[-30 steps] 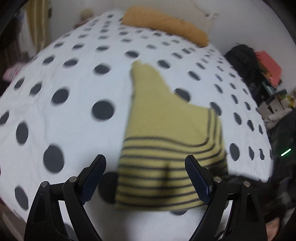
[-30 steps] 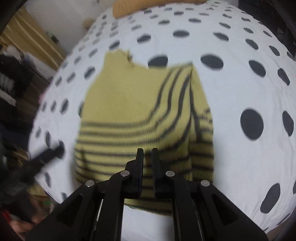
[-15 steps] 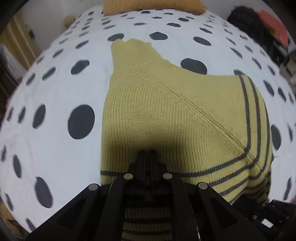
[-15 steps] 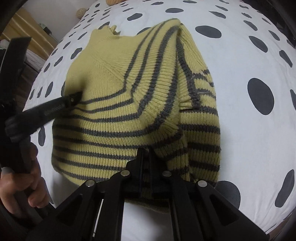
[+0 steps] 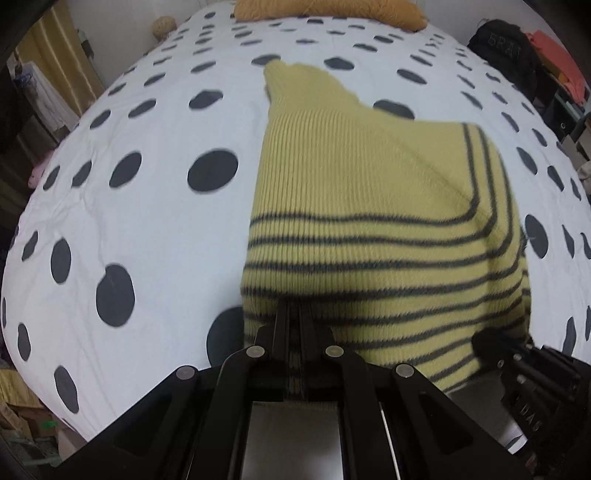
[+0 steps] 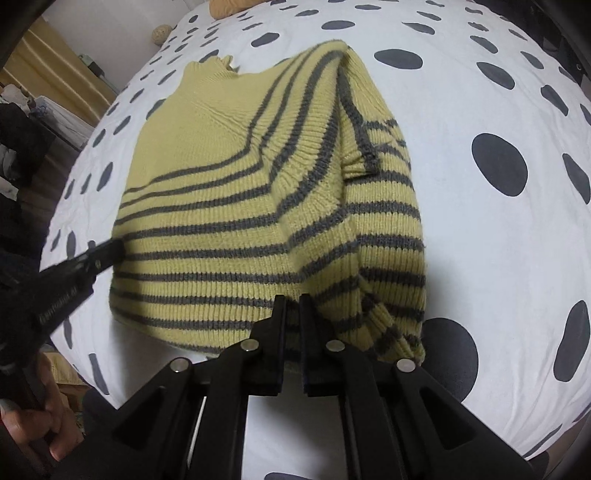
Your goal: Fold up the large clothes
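A yellow knitted sweater with grey stripes (image 5: pixel 369 206) (image 6: pixel 258 192) lies folded on a white bedcover with dark dots (image 5: pixel 140 221) (image 6: pixel 498 240). Its collar points to the far end of the bed. My left gripper (image 5: pixel 293 314) is shut on the sweater's near hem by its left edge, with striped knit pinched between the jaws. My right gripper (image 6: pixel 291 301) is shut on the near hem towards the right, beside a thick folded sleeve. The left gripper (image 6: pixel 107 253) also shows in the right wrist view, held by a hand (image 6: pixel 37 432).
An orange-brown pillow (image 5: pixel 325 11) lies at the head of the bed. A black bag (image 5: pixel 506 48) and cluttered shelves stand off the bed's right side. Yellow curtains (image 5: pixel 59 55) and furniture are on the left. The bed's near edge runs just below the grippers.
My left gripper went from wide open above the sweater to shut on its near hem, and came down. The right gripper stayed shut and moved closer to the hem.
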The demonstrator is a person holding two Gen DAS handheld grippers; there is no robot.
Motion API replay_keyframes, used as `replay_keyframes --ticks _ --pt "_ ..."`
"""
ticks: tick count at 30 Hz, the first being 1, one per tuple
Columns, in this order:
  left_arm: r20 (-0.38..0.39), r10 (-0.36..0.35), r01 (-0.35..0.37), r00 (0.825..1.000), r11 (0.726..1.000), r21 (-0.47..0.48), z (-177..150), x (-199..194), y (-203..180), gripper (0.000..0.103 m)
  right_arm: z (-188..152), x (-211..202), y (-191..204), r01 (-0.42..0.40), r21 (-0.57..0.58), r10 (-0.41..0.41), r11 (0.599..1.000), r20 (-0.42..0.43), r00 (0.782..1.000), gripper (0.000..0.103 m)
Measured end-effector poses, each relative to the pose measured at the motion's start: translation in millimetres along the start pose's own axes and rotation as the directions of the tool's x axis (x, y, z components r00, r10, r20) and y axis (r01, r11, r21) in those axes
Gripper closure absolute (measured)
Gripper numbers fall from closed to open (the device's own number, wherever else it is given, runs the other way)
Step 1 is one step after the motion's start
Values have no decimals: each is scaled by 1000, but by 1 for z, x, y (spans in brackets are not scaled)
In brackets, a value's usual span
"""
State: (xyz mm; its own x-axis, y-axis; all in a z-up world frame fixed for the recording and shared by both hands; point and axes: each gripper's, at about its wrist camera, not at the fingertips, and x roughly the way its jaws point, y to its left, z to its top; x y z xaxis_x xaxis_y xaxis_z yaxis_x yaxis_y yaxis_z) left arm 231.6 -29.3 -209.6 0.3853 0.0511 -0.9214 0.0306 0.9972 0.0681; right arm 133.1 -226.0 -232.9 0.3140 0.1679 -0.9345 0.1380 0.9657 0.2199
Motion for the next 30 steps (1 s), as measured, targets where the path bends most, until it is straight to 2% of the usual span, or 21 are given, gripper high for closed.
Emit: replay_keyframes --ticks 8,9,12,13,15,16,17,19,21,23,24,25,26,27,29,30 --pt "-26 17 -17 1000 1000 6 -20 2 9 98 -9 -14 -3 21 28 -21 999 5 1000 99" --pt "-44 17 -18 999 1000 -12 -22 7 14 98 -11 -14 -6 25 34 -25 999 3 1000 100" --pt "-67 -57 48 996 991 -122 -27 2 38 97 -19 -20 -23 19 135 -17 991 -17 1000 101" --pt "-69 -55 44 996 986 -163 -29 -7 48 93 -22 -28 -28 27 173 -25 985 -13 1000 101" --pt "-27 -71 63 997 973 -224 -31 -25 66 78 -23 -48 -33 14 201 -21 980 34 999 96" --pt "-4 -76 73 997 967 -245 -30 -32 72 62 -19 -58 -34 -3 203 -11 979 71 997 96" --pt "7 -75 75 997 963 -257 -28 -35 76 54 -13 -65 -33 -25 200 4 979 105 994 96" --pt "15 -70 72 997 959 -273 -23 -35 81 54 5 -69 -25 -103 181 76 978 149 986 96" --pt "-10 -75 69 997 961 -269 -21 -28 79 54 23 -63 -14 -170 147 146 974 160 976 96" --pt "-44 -80 64 996 959 -275 -24 -16 79 54 39 -43 -4 -201 102 188 974 122 974 96" --pt "-54 -81 63 995 959 -277 -28 -12 79 54 44 -28 -6 -151 99 143 984 84 986 98" --pt "-70 -78 56 994 958 -280 -32 -7 81 54 46 -15 -12 -58 100 53 993 51 997 103" --pt "-80 -74 48 994 956 -288 -38 -6 84 54 47 -4 -25 -49 103 45 993 45 998 103" --pt "-86 -73 45 994 954 -295 -41 -4 89 54 46 -3 -33 -75 130 68 989 52 996 103" --pt "-78 -84 55 993 945 -321 -43 -6 101 54 49 -19 -39 -97 181 86 979 68 994 103" --pt "-62 -97 70 993 939 -335 -41 -10 104 54 49 -27 -37 -94 186 80 978 81 993 98"
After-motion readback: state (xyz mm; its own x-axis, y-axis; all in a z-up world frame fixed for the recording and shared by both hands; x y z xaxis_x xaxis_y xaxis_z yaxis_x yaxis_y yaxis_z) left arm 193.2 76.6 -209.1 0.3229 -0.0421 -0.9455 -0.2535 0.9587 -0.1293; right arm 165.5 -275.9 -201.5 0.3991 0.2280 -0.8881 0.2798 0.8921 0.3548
